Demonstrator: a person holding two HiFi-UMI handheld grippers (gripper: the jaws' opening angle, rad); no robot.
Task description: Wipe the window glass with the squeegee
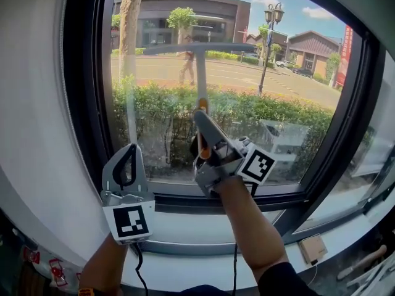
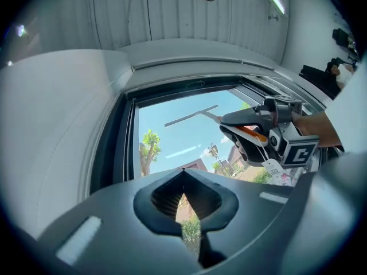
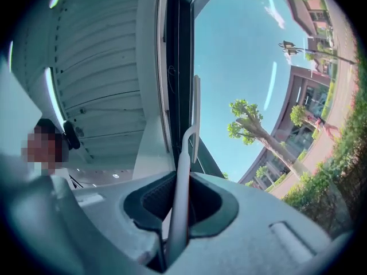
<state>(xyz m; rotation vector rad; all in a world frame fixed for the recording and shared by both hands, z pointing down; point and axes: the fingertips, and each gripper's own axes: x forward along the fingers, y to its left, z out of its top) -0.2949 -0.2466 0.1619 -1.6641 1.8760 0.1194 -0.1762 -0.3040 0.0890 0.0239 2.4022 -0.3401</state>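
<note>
The squeegee (image 1: 201,73) stands upright against the window glass (image 1: 284,91), its grey blade (image 1: 197,48) lying across the pane near the top. My right gripper (image 1: 200,121) is shut on its orange handle, low on the pane. In the right gripper view the pale shaft (image 3: 182,171) runs up from between the jaws to the blade (image 3: 196,116). My left gripper (image 1: 128,152) is shut and holds nothing; it hangs to the left, below the squeegee, in front of the lower frame. In the left gripper view, the squeegee (image 2: 192,117) and the right gripper (image 2: 229,126) are at upper right.
A black window frame (image 1: 83,91) surrounds the pane, with a white wall (image 1: 31,134) to the left and a white sill (image 1: 185,227) below. A small cardboard box (image 1: 313,248) and a wooden handle (image 1: 364,261) lie at lower right. Hedge, tree and buildings show outside.
</note>
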